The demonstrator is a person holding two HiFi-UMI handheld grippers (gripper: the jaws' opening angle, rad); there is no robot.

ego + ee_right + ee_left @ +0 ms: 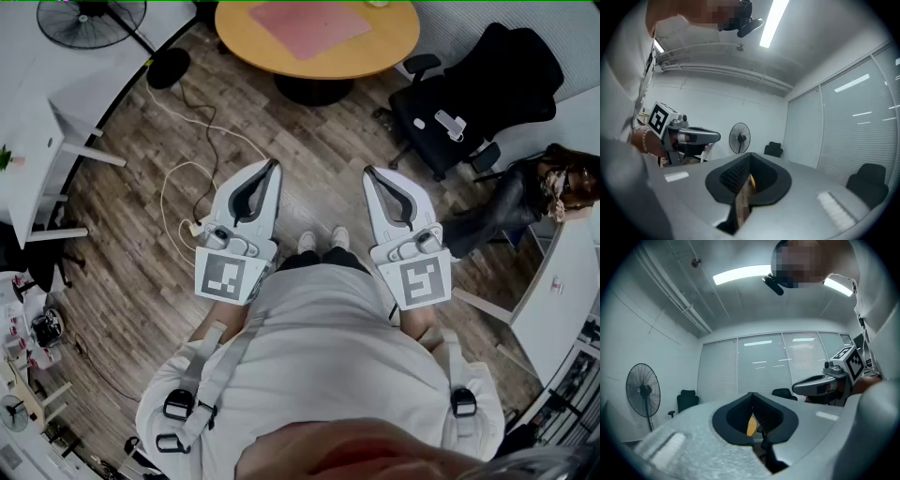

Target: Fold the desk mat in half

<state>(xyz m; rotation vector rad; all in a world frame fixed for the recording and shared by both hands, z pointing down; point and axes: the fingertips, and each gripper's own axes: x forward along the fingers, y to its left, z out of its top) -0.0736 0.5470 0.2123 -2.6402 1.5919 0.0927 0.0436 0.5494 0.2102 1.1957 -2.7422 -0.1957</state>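
Note:
A pink desk mat (309,26) lies flat on a round wooden table (380,49) at the far end of the room, well ahead of both grippers. I stand on the wood floor and hold the two grippers level in front of me. The left gripper (275,165) is shut with nothing in it, its jaws meeting at the tip (752,394). The right gripper (367,172) is shut and empty as well (750,154). Through the slit between each pair of jaws a sliver of the table shows. Each gripper view also catches the other gripper at its side.
A black office chair (469,94) stands right of the table, and a seated person (553,183) is at a white desk (562,291) on the right. On the left are a white desk (37,141), a floor fan (89,19) and a cable (187,178) looping across the floor.

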